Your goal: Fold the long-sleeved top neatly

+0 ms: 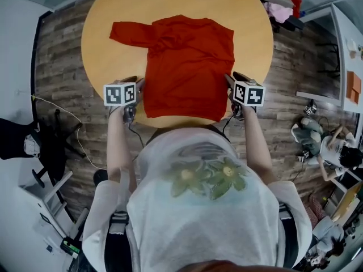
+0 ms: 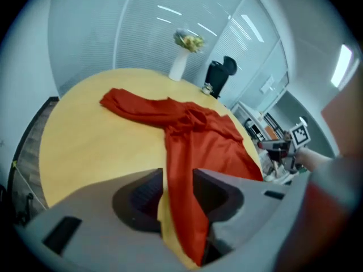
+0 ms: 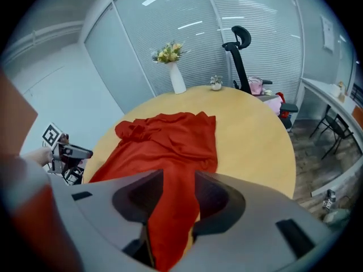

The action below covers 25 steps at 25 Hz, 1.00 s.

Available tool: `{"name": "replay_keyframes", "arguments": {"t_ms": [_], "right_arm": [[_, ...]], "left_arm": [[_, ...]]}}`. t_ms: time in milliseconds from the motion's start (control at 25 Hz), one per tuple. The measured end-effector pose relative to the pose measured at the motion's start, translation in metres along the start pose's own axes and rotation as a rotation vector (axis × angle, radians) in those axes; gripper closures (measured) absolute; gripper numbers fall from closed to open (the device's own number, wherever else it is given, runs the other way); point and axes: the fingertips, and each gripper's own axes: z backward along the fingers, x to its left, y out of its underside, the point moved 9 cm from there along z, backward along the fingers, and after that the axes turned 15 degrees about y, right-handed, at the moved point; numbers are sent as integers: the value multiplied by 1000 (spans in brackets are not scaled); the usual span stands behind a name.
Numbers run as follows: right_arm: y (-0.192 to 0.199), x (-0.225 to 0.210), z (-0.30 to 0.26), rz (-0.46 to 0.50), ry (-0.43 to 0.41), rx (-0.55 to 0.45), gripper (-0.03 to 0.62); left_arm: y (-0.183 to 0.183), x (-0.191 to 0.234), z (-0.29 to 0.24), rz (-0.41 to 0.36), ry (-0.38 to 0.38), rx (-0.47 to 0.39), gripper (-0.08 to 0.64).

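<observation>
Hem corners of long-sleeved top (image 1: pixel 190 61) hidden inside jaws; one sleeve lost among bunched folds. Jaws narrowed: left gripper (image 2: pixel 178 186) clamps left hem corner, right gripper (image 3: pixel 177 194) clamps right corner. Cloth spreads ahead of both across desk (image 1: pixel 113 16).

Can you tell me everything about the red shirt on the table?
The red top is soft, wrinkly cloth, lying mostly flat on the round yellow table. One long sleeve sticks out to the left in the head view; the other isn't showing. Its near hem is pinched at both corners: the left gripper holds one, the right gripper the other, cloth squeezed between their fingers.
</observation>
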Motion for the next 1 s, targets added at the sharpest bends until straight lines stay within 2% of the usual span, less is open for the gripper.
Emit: {"name": "replay_keyframes", "arguments": {"t_ms": [160, 280, 400, 520, 640, 720, 800, 880, 1000], "right_arm": [[-36, 21, -20, 34, -34, -28, 415], [-55, 38, -35, 58, -56, -31, 414], [-68, 54, -48, 82, -75, -26, 415], [-79, 70, -56, 134, -85, -28, 416], [-91, 90, -63, 211, -100, -49, 414], [-98, 109, -67, 296, -114, -73, 414], [-107, 135, -75, 410, -130, -96, 396], [-115, 166, -86, 519, -151, -112, 379], [-119, 206, -111, 667, -155, -97, 376]], "left_arm": [[-55, 51, 10, 65, -169, -221, 416], [-84, 87, 5, 180, -208, -313, 414], [-102, 119, -5, 302, -210, -366, 414], [-115, 144, -12, 364, -236, -380, 414], [-120, 162, -18, 433, -244, -415, 415], [-121, 170, -20, 480, -257, -446, 420], [-120, 173, -22, 492, -276, -448, 469], [-122, 174, -24, 462, -292, -435, 526], [-130, 175, -14, 400, -311, -447, 537]]}}
